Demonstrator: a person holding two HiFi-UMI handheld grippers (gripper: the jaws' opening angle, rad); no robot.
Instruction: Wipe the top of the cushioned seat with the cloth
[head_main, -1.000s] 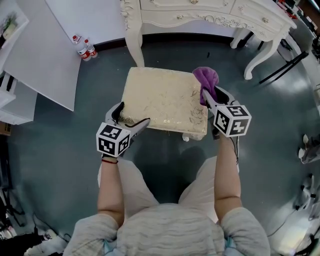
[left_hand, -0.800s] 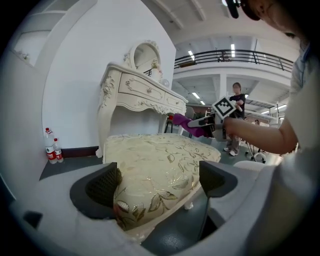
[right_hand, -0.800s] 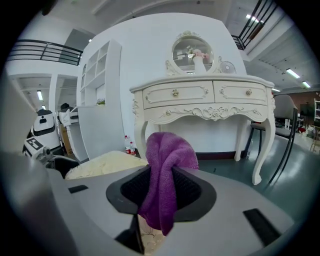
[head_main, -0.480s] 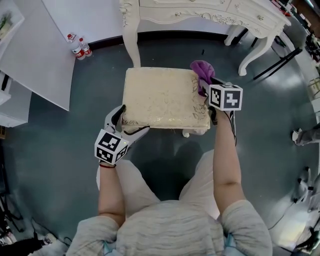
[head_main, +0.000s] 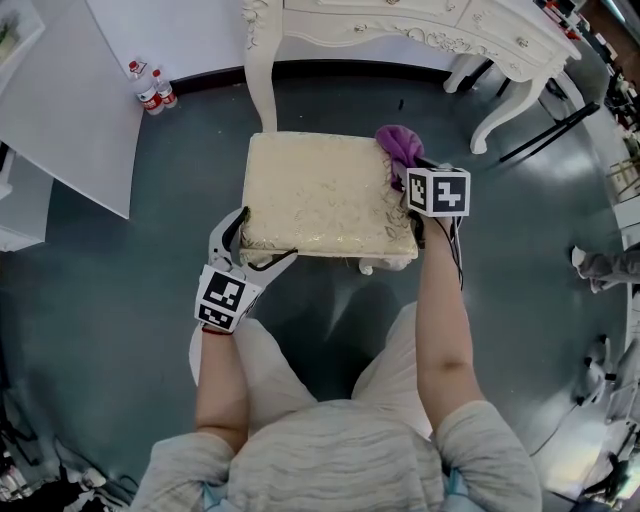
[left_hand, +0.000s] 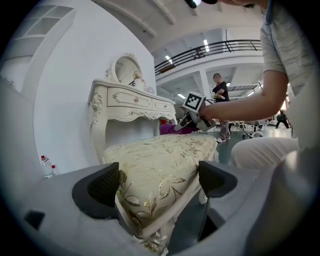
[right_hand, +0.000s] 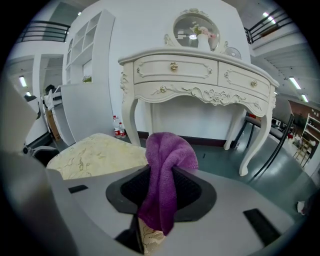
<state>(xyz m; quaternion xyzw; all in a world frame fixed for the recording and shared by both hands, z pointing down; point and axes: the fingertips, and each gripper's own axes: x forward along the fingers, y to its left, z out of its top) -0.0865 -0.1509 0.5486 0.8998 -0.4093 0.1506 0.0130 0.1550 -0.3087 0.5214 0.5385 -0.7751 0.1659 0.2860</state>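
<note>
The head view looks steeply down on the seat (head_main: 330, 195) from high overhead. The left gripper view sits low at its near-left corner, facing across it. The right gripper view, close by the far-right edge, faces the dresser (right_hand: 200, 75). All three share seat and dresser.

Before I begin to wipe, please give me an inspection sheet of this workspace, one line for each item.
Surface: cushioned seat, cream with a gold pattern; no dirt seen.
Job's things: purple cloth, bunched, at the seat's far right corner.
Clutter: two bottles on the floor at far left, apart from the seat.
Tools: left tool has its jaws on both sides of the seat's near left corner and seems to grip it; right tool is shut on the cloth.
Cables: thin dark cord beside the right forearm.
Surroundings: white dressing table just beyond the seat; grey floor; a person stands far behind.
</note>
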